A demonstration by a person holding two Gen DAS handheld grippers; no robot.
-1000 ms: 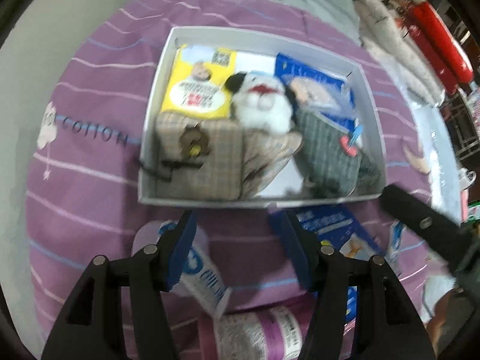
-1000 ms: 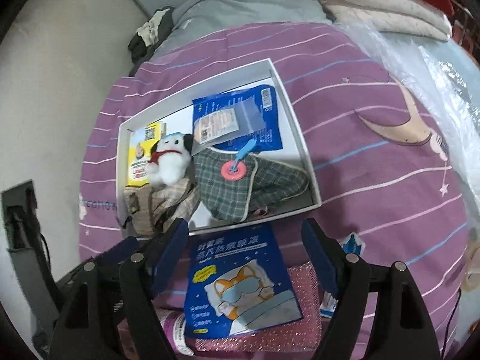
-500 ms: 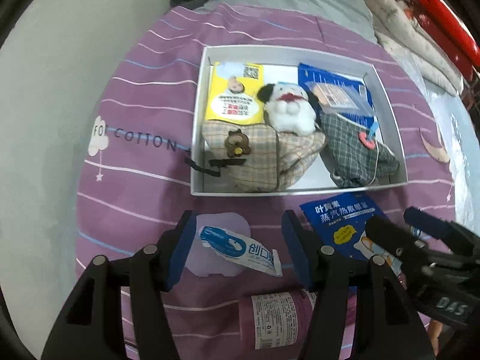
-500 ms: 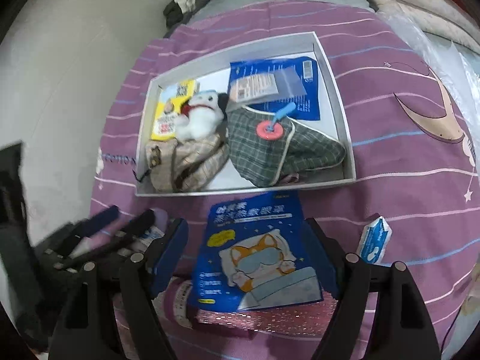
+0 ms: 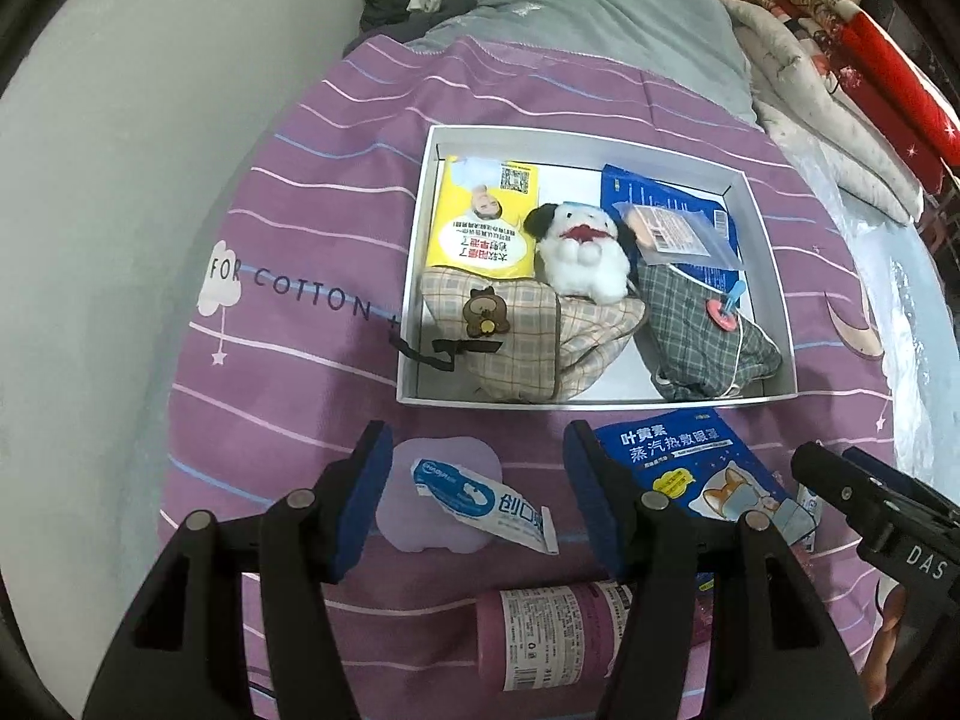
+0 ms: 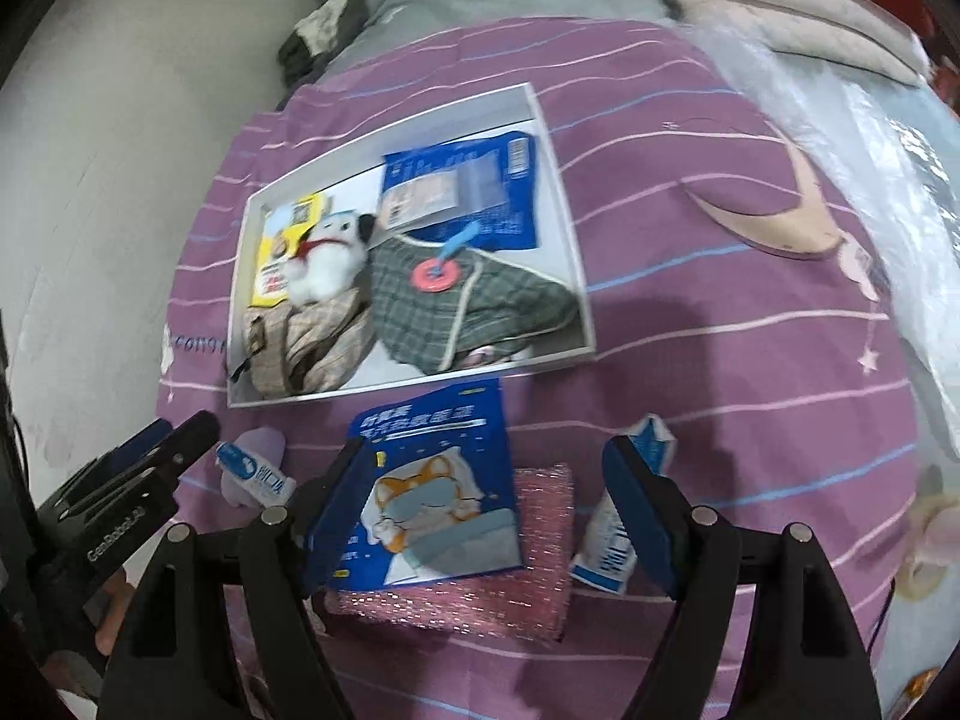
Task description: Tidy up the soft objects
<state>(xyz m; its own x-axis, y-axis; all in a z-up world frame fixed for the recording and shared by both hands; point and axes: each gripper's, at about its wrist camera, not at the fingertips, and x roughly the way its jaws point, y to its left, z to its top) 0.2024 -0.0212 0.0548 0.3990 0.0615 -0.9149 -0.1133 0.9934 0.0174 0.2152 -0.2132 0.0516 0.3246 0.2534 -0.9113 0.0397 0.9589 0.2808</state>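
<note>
Purple striped bedspread (image 5: 312, 192) | white box (image 5: 414, 276) on it | grey wall (image 5: 120, 120)

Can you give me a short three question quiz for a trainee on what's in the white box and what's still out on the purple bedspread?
1. True or false: the plush dog lies inside the white box.
2. Which item lies between the open left tool fingers? A) blue eye mask packet B) white and blue sachet C) yellow packet
3. Fill in: the blue eye mask packet rests on a pink glittery ____.

Key:
1. True.
2. B, the white and blue sachet; the yellow packet is in the box.
3. Pouch.
</note>
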